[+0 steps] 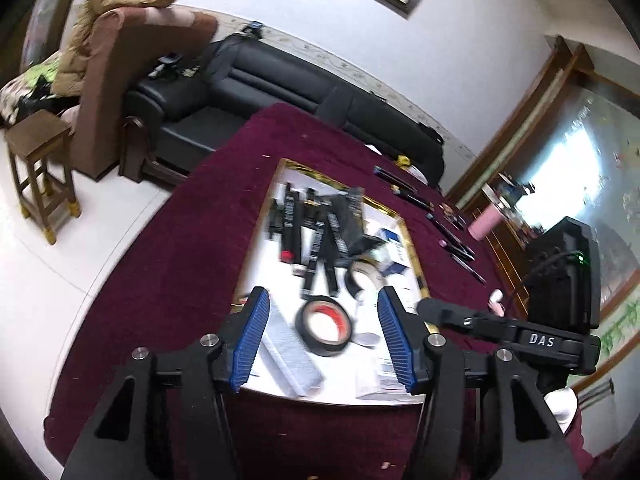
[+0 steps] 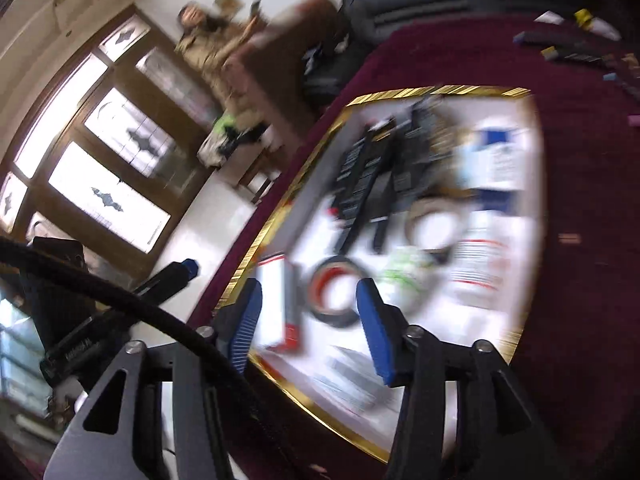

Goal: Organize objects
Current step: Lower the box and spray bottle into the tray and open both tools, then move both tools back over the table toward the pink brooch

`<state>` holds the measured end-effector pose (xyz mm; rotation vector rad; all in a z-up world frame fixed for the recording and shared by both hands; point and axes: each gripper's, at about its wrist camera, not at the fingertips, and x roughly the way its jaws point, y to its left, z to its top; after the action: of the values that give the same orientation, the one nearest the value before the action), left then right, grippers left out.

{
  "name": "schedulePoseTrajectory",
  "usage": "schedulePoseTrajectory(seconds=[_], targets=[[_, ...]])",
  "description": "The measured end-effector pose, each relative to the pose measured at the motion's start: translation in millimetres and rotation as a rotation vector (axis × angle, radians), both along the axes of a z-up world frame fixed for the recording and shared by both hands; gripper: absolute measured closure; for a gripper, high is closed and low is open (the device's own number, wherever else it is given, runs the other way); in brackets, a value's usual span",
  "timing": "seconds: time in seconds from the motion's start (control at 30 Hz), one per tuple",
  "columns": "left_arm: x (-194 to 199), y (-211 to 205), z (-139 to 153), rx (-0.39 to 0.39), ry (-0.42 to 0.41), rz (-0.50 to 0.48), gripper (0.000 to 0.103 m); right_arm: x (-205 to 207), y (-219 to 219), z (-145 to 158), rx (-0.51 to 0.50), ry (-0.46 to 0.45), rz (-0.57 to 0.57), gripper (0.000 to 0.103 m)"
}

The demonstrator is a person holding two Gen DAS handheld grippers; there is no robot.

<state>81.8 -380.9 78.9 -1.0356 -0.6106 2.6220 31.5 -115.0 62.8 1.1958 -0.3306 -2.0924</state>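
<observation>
While both tools are hanging over the gold-rimmed white tray (image 1: 412, 236) on the maroon-clothed worktop (image 1: 180, 264), the left tool (image 1: 322, 338) and right tool (image 2: 310, 316) are spread, gripping nothing; the black tape roll with red core (image 1: 325, 325) is lying flat in the tray, below and between each tool's blue pads.

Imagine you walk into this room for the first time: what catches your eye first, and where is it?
First, the gold-rimmed white tray on the dark red tablecloth, crowded with black tubes. Near its front edge lies a black tape roll with a red core, framed by the open blue-padded left gripper. Behind, a black leather sofa lines the wall.
</observation>
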Motion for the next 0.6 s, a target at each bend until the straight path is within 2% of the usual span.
schedulePoseTrajectory(seconds=[0.07, 0.13, 0.2, 0.27, 0.3, 0.4, 0.6], targets=[[-1, 19, 4, -0.025, 0.005, -0.041, 0.049, 8, 19, 4, 0.050, 0.050, -0.084, 0.050], [-1, 41, 8, -0.047, 0.008, -0.087, 0.049, 21, 55, 10, 0.143, 0.123, -0.193, 0.050], [-2, 64, 9, -0.067, 0.004, -0.131, 0.049, 31, 80, 12, 0.297, 0.204, -0.322, 0.043], [-2, 84, 10, -0.080, -0.001, -0.168, 0.049, 36, 103, 13, 0.442, 0.261, -0.438, 0.043], [-3, 94, 11, -0.086, -0.003, -0.187, 0.049, 38, 114, 15, 0.473, 0.275, -0.470, 0.043], [-1, 128, 15, -0.107, -0.005, -0.241, 0.050, 50, 144, 23, 0.498, 0.308, -0.550, 0.043], [3, 192, 13, -0.173, -0.028, -0.342, 0.050, 64, 185, 32, 0.482, 0.339, -0.629, 0.042]])
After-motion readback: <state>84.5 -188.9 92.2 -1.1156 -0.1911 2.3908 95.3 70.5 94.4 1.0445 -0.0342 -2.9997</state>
